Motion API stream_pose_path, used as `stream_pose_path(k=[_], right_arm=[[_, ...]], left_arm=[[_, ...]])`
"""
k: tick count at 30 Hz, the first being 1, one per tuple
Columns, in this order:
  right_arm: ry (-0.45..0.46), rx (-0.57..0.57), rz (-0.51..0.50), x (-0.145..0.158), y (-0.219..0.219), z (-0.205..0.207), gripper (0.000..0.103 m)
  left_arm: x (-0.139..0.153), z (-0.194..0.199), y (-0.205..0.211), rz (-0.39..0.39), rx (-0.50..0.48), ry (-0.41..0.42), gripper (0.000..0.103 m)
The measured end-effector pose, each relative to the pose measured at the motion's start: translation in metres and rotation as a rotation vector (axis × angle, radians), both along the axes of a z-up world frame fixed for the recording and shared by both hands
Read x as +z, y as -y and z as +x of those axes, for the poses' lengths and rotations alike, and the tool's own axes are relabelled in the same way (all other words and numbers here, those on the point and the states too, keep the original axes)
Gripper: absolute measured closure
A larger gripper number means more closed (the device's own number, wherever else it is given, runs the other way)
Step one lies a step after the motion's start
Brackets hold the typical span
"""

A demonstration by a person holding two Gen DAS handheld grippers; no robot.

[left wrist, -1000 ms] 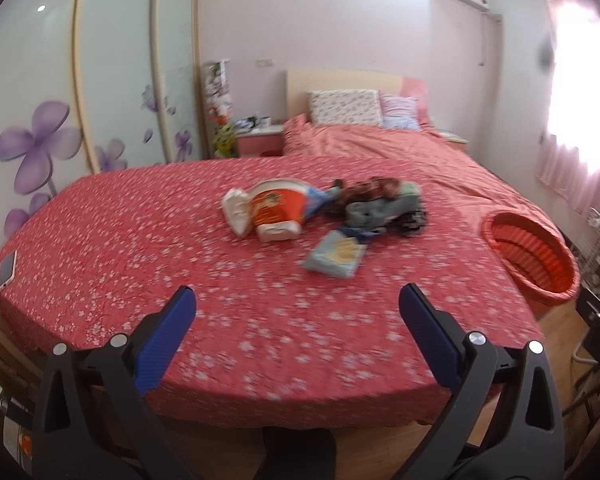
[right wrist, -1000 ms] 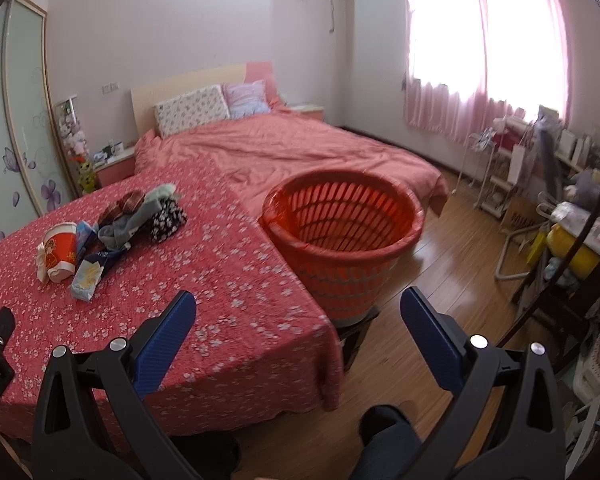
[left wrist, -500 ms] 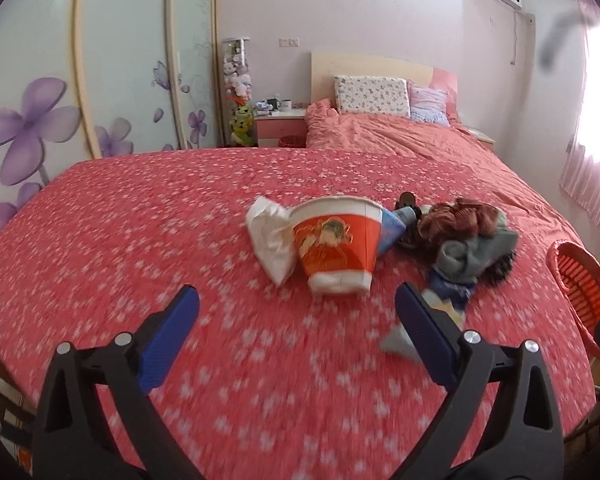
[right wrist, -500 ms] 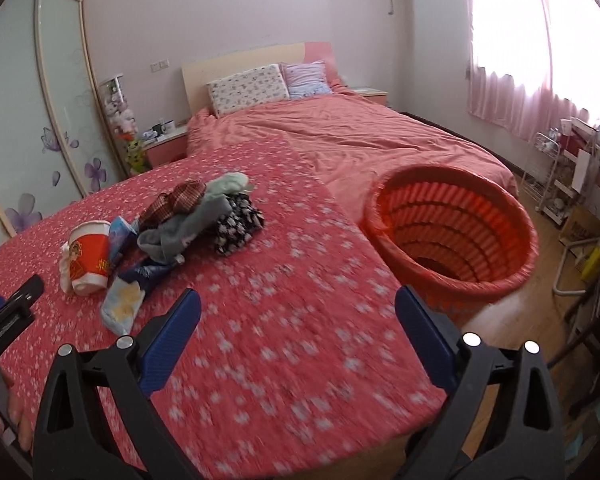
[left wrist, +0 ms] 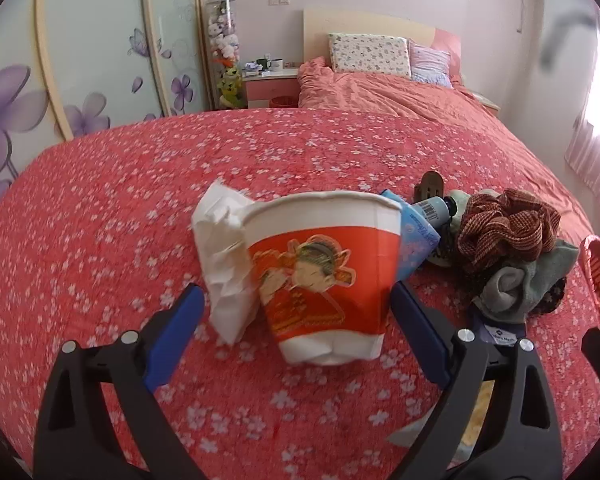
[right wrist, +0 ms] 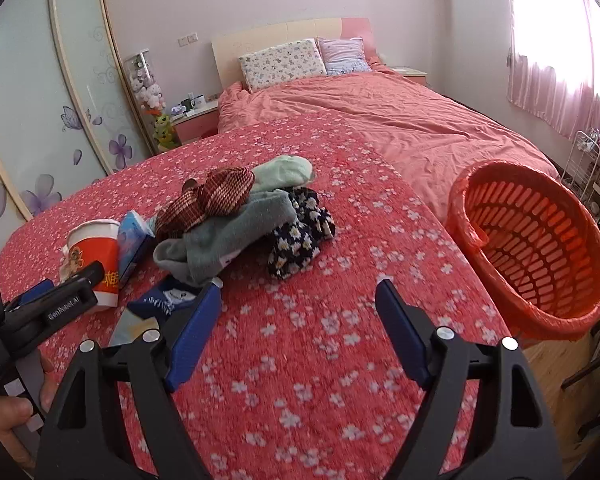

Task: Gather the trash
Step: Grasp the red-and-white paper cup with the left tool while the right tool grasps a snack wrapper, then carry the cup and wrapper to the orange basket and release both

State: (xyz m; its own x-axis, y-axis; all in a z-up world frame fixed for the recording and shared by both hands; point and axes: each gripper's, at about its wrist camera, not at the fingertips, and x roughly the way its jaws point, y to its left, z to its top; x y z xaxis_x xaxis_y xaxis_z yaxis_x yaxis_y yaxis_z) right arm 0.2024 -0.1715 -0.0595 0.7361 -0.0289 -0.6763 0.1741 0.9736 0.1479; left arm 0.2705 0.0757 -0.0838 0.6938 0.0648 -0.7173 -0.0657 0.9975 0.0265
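A red and white paper cup (left wrist: pixel 324 276) stands on the red flowered bedspread (left wrist: pixel 120 208), with a crumpled white tissue (left wrist: pixel 224 264) against its left side. My left gripper (left wrist: pixel 296 316) is open, its blue fingers on either side of the cup and tissue, apart from them. A blue packet (left wrist: pixel 414 236) and a small tube (left wrist: pixel 434 210) lie behind the cup. The cup also shows in the right wrist view (right wrist: pixel 96 260). My right gripper (right wrist: pixel 298 328) is open and empty above the bedspread. An orange basket (right wrist: pixel 540 248) stands at the bed's right side.
A heap of clothes (right wrist: pixel 240 216) lies mid-bed: a red checked cloth, grey-green socks, a dark flowered piece. A dark blue packet (right wrist: pixel 164 300) lies near the right gripper's left finger. Pillows (right wrist: pixel 284 62) are at the bed's head. A wardrobe (left wrist: pixel 80 60) stands left.
My left gripper has moved forward until its fingers flank the cup and tissue. My right gripper has moved in over the bed toward the clothes heap, the basket now to its right.
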Motion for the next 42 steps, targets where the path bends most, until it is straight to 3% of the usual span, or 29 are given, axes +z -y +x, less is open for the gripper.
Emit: stream_pose_path(k=[4,6,10,14,17,22,24,33,42], right_arm=[[0.027,0.013,0.011,0.008,-0.003,0.012,0.027],[0.044,0.029,0.021,0.014,-0.006,0.022,0.028],[0.064,0.065,0.037,0.023,-0.017,0.052,0.029],[0.021,0.082,0.038,0.016,-0.026,0.082,0.031],[-0.035,0.097,0.021,0.003,-0.037,0.099,0.042],[-0.050,0.148,0.011,-0.003,-0.039,0.098,0.080],[-0.038,0.158,0.036,0.001,-0.036,0.092,0.084],[0.087,0.179,0.064,0.033,-0.029,0.067,0.088],[0.209,0.137,0.011,0.065,-0.017,0.040,0.088]], left_arm=[[-0.005,0.012,0.004,0.016,-0.016,-0.012,0.016],[-0.007,0.016,0.002,0.001,-0.023,-0.022,0.027],[-0.007,0.020,-0.004,-0.018,-0.030,-0.024,0.027],[-0.007,0.020,-0.015,-0.022,-0.033,-0.035,0.026],[-0.008,0.022,-0.017,-0.026,-0.036,-0.041,0.026],[-0.008,0.025,-0.020,-0.038,-0.052,-0.032,0.027],[-0.008,0.024,-0.022,-0.049,-0.057,-0.025,0.027],[0.013,0.004,-0.035,-0.061,-0.067,0.038,0.027],[0.049,-0.022,-0.028,-0.046,-0.087,0.108,0.027]])
